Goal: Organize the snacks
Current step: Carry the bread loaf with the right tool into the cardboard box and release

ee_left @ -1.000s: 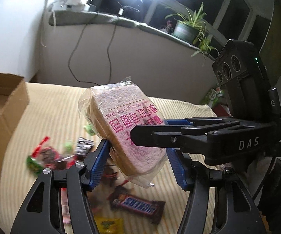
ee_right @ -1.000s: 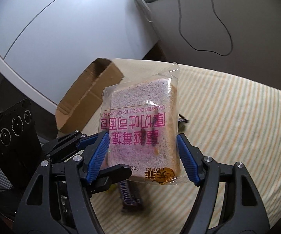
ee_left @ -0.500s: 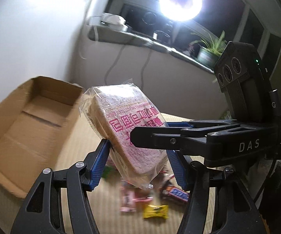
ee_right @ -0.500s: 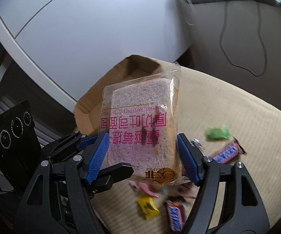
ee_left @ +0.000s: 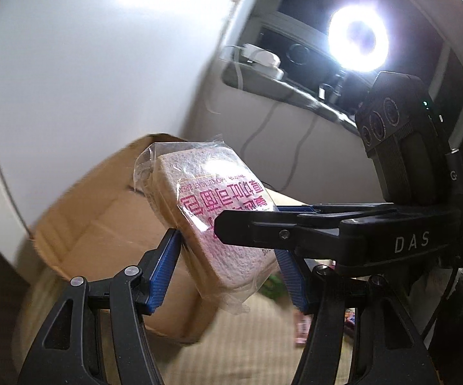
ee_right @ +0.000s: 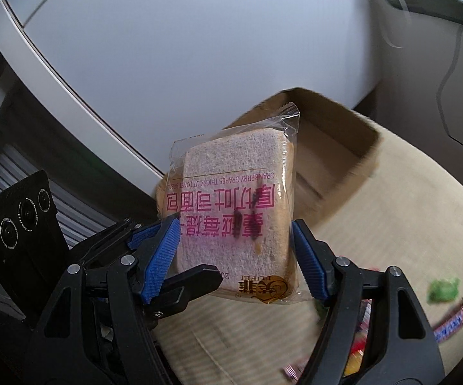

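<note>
Clear-wrapped cranberry toast bread (ee_right: 234, 221) hangs in the air, clamped by both tools at once: the left hand-held gripper (ee_left: 228, 269) and the right hand-held gripper (ee_right: 236, 256) each press blue pads against its sides. It sits just in front of the open cardboard box (ee_right: 334, 147) on the striped surface (ee_right: 401, 211). This looks like the carry step; next, bring it over the box opening, lower it, and release both grips.

A bench (ee_right: 407, 224) covered in pale striped cloth carries an open cardboard box (ee_right: 334, 160) at its far edge by the white wall. Loose snacks lie on the cloth nearby: a green wrapped sweet (ee_right: 442, 289), a Snickers bar (ee_right: 451, 326), other blurred wrappers.
</note>
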`<state>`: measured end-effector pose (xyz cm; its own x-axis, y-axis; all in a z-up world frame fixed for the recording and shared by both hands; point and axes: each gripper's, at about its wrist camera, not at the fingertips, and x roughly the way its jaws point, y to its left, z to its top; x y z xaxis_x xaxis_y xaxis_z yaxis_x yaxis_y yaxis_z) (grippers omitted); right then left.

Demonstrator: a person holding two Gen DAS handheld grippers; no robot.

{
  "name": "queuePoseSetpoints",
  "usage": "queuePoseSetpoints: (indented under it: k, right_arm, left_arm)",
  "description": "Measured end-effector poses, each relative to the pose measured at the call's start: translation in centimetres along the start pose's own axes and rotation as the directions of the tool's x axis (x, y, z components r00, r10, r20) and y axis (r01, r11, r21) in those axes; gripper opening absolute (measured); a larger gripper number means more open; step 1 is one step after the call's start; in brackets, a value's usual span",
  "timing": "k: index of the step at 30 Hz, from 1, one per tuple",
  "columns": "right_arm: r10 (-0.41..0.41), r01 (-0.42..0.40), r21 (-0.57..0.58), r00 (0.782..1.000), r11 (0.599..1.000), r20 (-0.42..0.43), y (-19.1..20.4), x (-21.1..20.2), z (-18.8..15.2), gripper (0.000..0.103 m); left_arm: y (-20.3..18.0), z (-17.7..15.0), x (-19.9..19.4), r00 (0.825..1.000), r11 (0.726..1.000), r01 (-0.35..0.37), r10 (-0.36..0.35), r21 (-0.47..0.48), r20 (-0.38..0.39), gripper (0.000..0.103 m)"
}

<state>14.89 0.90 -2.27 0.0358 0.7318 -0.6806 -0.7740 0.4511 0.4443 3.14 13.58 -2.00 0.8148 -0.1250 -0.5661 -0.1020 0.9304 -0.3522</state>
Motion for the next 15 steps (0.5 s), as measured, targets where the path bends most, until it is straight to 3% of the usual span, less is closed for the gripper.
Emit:
queuePoseSetpoints:
  k: [6, 15]
  right_arm:
    - [0.020, -0.021, -0.042, 0.999, 0.999, -0.037, 1.8, 3.4, 1.6, 0.074]
    - [0.018, -0.022, -0.051, 0.995, 0.998, -0.093, 1.9, 6.6, 2.2, 0.074]
  left_arm:
    - [3.0, 0.0, -0.3, 0.999, 0.998, -0.045, 0.045, -0.049, 0.002, 0.060]
    - [4.0, -0.1, 1.1, 0.998, 0.994, -0.062, 0.059, -0.089, -0.031, 0.060]
